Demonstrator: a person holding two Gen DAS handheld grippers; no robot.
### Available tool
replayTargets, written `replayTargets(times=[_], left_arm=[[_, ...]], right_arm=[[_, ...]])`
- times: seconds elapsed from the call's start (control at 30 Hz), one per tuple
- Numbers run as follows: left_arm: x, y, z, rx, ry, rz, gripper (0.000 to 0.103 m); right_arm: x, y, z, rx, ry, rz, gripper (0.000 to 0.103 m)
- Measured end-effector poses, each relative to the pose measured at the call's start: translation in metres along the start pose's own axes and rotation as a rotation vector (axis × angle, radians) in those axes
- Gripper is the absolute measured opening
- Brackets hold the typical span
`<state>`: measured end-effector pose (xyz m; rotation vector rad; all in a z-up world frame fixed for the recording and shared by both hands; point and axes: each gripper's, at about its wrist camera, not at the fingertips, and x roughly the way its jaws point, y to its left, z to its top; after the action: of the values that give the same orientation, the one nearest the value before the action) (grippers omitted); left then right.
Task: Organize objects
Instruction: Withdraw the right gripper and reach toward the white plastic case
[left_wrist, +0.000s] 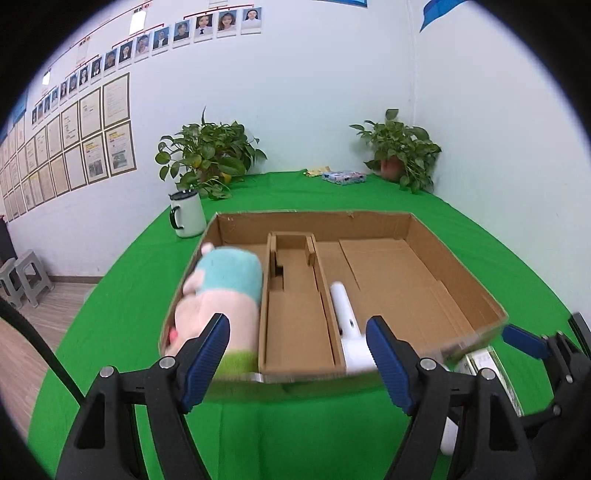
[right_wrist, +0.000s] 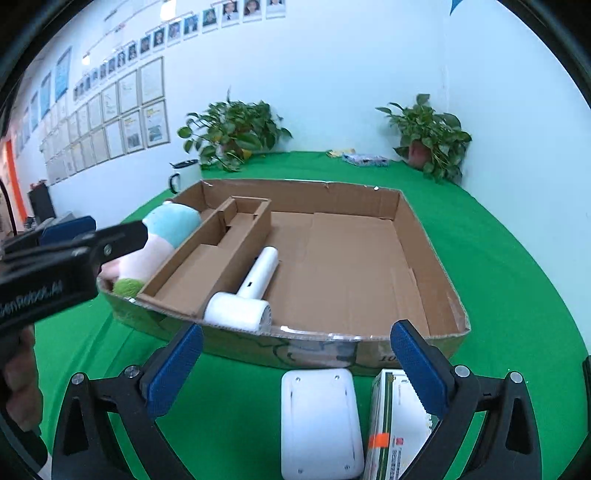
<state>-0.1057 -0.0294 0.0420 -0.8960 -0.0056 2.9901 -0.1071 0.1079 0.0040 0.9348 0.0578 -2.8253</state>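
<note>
I have both claws spread wide with nothing between the pads. Ahead of my left claw (left_wrist: 295, 354) sits the cardboard tray (left_wrist: 458, 258); the plush toy (left_wrist: 225, 295) lies in its left compartment, just beyond my left finger. Ahead of my right claw (right_wrist: 295, 369) the white hair dryer (right_wrist: 251, 295) rests inside the tray, while a white flat device (right_wrist: 317, 421) and a green-and-white box (right_wrist: 395, 424) lie on the green cloth (right_wrist: 517, 295) right below the open fingers.

You see a rough brown cardboard box (right_wrist: 436, 280) on soft green cloth (right_wrist: 517, 280). Inside the box, the plush toy (right_wrist: 162, 240) looks fuzzy and the white hair dryer (right_wrist: 255, 291) smooth plastic.
</note>
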Motion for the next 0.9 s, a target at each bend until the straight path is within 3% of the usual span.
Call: replayTargets(times=[0.1,0.23,0.3,0.43,0.7,0.8,0.9], left_arm=[[-0.003,0.001,-0.020,0.015,0.031,-0.002,0.076],[-0.003,0.010,-0.045,-0.012,0.071,-0.002,0.076],[0.001,0.018,-0.049,-0.030,0.087,-0.001,0.076],[0.000,0.027,-0.043,-0.025,0.069,-0.007,0.076],[0.000,0.023,-0.040,-0.013,0.083,-0.060,0.076],[0.008,0.016,-0.051,-0.013,0.118,-0.071,0.076],[0.017,0.011,-0.058,-0.056,0.160,-0.108,0.076]], right_arm=[[-0.008,-0.004,-0.022,-0.007,0.016,0.119,0.102],[-0.004,-0.005,-0.058,0.001,0.105,0.335,0.102],[0.002,-0.008,-0.070,0.011,0.131,0.366,0.102],[0.006,-0.024,-0.085,0.049,0.167,0.322,0.102],[0.010,-0.057,-0.090,-0.037,0.200,0.160,0.102],[0.003,-0.066,-0.088,-0.027,0.213,0.158,0.102],[-0.002,-0.047,-0.087,-0.078,0.222,0.182,0.102]])
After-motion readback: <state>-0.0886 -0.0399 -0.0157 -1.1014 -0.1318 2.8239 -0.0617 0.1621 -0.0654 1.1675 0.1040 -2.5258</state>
